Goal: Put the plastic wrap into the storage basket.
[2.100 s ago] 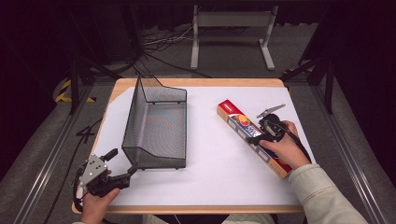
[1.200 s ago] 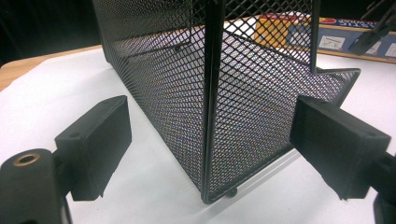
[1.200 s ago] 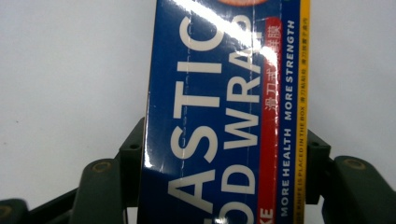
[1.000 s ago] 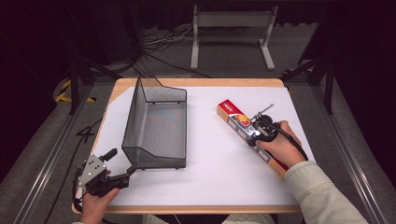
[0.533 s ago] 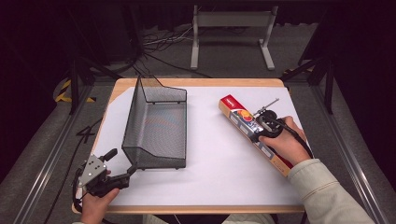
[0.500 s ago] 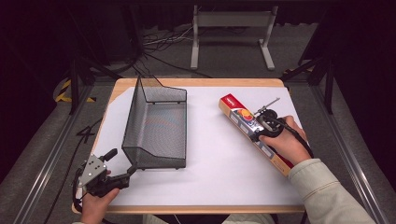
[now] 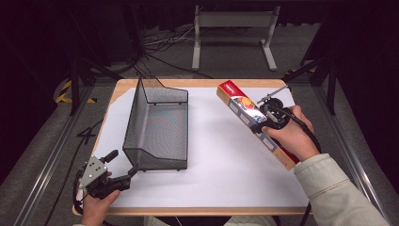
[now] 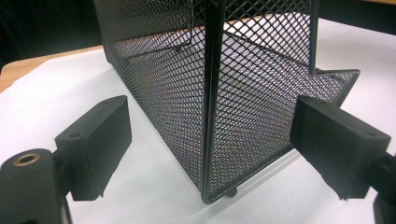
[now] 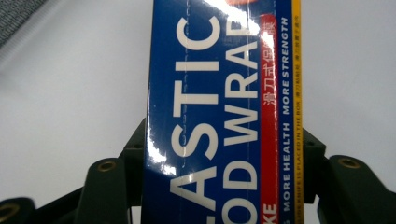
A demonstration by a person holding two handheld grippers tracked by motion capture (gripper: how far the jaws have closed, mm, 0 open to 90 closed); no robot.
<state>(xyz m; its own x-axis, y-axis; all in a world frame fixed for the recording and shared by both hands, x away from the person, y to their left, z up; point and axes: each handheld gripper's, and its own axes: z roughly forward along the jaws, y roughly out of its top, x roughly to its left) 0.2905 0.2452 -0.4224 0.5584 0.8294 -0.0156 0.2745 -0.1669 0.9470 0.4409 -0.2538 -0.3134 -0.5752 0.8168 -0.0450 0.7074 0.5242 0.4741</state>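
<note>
The basket is black metal mesh, an expanded diamond weave on thin solid wire frames, with a dull sheen. The box looks like glossy printed cardboard; in the right gripper view its blue face throws bright glare patches and shows a faint perforated line. The desk has a pale wood edge, smooth, under a matt white sheet that looks like paper. The left gripper has matt black jaws, plastic by the look, with a slightly grainy face and a brass-coloured insert. The right gripper is the same dull black. The sleeve is pale woven cloth.
</note>
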